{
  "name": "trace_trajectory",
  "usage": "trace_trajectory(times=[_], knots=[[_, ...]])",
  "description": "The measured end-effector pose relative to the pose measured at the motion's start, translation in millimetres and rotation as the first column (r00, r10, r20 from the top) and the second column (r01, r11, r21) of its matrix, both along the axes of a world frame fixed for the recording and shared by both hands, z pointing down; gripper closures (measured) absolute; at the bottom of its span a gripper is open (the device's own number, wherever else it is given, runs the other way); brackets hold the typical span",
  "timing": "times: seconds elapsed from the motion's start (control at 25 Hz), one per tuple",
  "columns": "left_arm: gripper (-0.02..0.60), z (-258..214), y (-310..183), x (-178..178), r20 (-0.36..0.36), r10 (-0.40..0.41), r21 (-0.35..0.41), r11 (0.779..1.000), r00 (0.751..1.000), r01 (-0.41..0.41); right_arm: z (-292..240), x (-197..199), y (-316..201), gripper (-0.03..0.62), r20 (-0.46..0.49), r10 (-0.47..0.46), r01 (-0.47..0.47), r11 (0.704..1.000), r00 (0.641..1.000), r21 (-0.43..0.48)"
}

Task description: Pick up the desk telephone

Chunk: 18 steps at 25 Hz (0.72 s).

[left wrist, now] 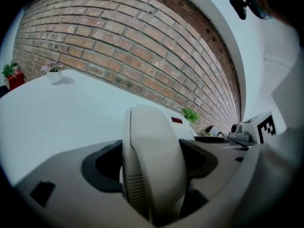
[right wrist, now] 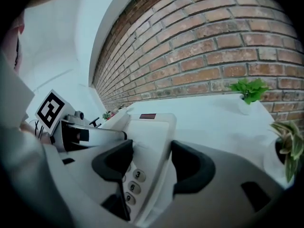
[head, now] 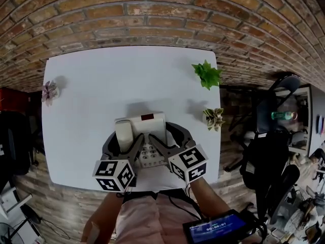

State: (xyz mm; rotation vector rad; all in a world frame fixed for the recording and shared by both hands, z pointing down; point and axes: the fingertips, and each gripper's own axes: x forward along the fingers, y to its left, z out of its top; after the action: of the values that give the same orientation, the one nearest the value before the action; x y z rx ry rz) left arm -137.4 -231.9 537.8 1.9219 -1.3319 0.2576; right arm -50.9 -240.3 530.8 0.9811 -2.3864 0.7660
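A cream desk telephone [head: 147, 126] sits on the white table [head: 96, 85] near its front edge, with its handset [head: 124, 134] in the cradle on the left. My left gripper [head: 125, 139] straddles the handset [left wrist: 152, 156]. Both dark pads [left wrist: 107, 167] lie against the handset's sides. My right gripper [head: 167, 136] spans the right part of the phone body [right wrist: 149, 127]. One of its pads rests over the keypad [right wrist: 135, 182] and the other against the phone's right side. A small red window [left wrist: 176, 120] marks the phone's far end.
A green plant [head: 207, 74] and a striped-leaf plant [head: 214, 118] stand near the table's right edge, and a pink one [head: 50, 91] stands at the left edge. A brick wall [head: 152, 14] runs behind the table. A dark chair [head: 274, 151] stands to the right.
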Motion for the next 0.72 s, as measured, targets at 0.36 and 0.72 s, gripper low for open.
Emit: trace_trajectory(times=[0.36,0.72], knots=[[0.242,-15.7,10.4,-2.6,0.04,-0.048,0.13,0.991,0.998,0.043,0.1,3.0,3.1,0.248,0.1,-0.051,0.058,0.996,0.994,-0.065],[0.242,-24.0,17.8,-0.9,0.053,-0.075,0.197,0.978,0.996,0.063,7.8,-16.7,9.3,0.215,0.281,-0.148,0.21,0.956,0.948,-0.205]])
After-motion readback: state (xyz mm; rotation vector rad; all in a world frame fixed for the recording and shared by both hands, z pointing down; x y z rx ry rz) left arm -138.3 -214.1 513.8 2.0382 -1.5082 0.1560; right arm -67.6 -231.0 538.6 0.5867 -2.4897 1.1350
